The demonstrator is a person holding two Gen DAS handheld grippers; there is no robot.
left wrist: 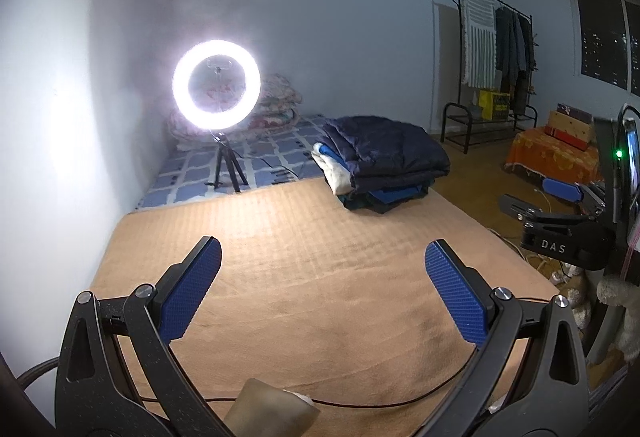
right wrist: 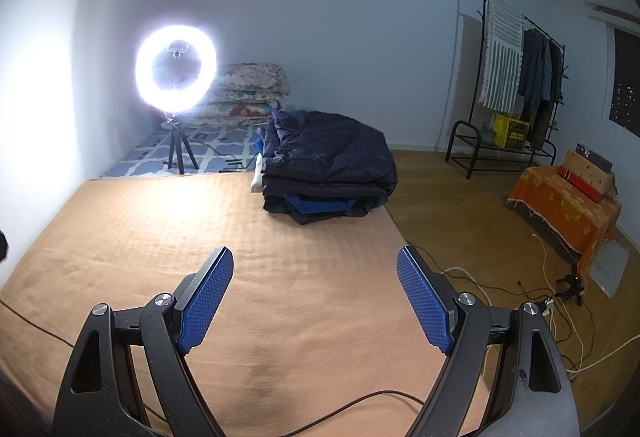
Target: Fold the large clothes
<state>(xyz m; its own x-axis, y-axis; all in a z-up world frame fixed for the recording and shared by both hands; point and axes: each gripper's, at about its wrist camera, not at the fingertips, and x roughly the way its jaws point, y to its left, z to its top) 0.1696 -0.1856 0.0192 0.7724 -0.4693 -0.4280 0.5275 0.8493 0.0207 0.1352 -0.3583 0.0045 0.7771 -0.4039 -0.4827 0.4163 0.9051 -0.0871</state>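
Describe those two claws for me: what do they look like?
Both match. The left claw and right claw have black plastic arms with triangular cut-outs and silver pivot screws, ending in two blue, ribbed pads. One body bears white "DAS" lettering.

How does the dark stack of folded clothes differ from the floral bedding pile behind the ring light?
The folded clothes stack is dark navy with blue and white layers showing at its edges; the floral bedding pile is pale and flower-patterned. The clothes stack sits at the far edge of the tan blanket; the bedding pile sits further back on the blue patterned mat against the wall. The ring light partly hides the bedding pile, not the clothes stack. Both are neatly layered stacks.
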